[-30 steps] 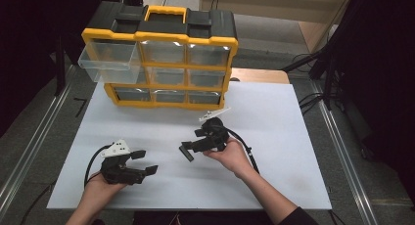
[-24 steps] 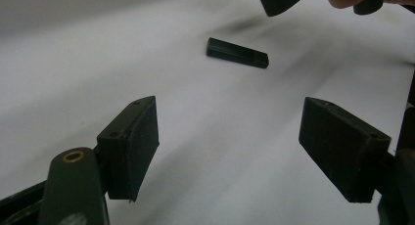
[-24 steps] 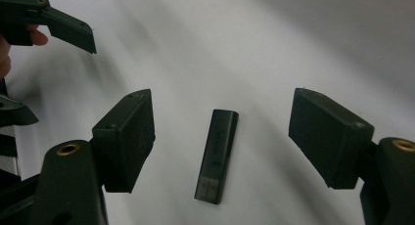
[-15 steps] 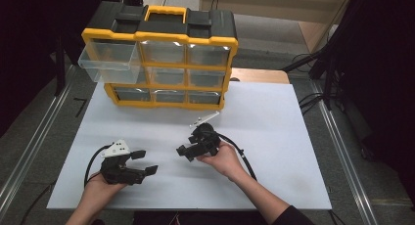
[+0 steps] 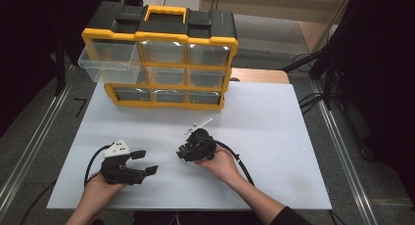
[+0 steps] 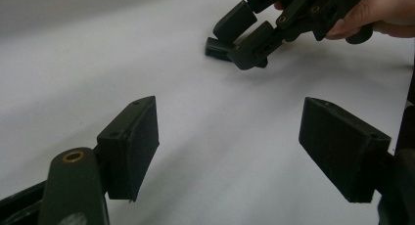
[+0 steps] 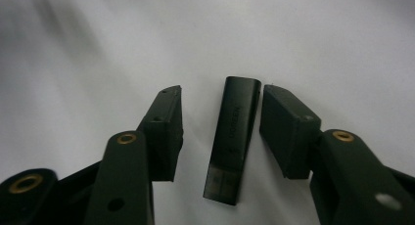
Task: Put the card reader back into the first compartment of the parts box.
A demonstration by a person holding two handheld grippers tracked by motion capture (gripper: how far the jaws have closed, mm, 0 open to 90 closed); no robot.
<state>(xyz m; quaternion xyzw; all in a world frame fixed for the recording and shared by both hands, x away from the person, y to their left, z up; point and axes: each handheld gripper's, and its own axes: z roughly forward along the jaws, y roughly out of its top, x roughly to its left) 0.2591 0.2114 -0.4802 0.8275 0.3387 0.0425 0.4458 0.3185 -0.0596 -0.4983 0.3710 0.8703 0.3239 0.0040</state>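
Note:
A small black stick (image 7: 234,137) lies flat on the white table top (image 5: 274,137). My right gripper (image 7: 222,93) points down over it with one jaw on each side. Its jaws have just been closing. The right jaw is nearly against the stick, while a gap remains on the left side. In the left gripper view the right gripper (image 6: 244,36) hovers over the stick (image 6: 214,45). In the high view the right gripper (image 5: 183,154) sits at the table's middle. My left gripper (image 5: 146,162) rests low at the front left, open and holding nothing (image 6: 230,142).
A yellow and black drawer cabinet (image 5: 161,63) stands at the back left, its top left clear drawer (image 5: 105,63) pulled out. The right gripper's cable (image 5: 241,162) trails toward the front. Metal rails run along both sides of the table.
The right gripper has moved left and down to the table, and its jaws have narrowed around the black stick. The left gripper has stayed put.

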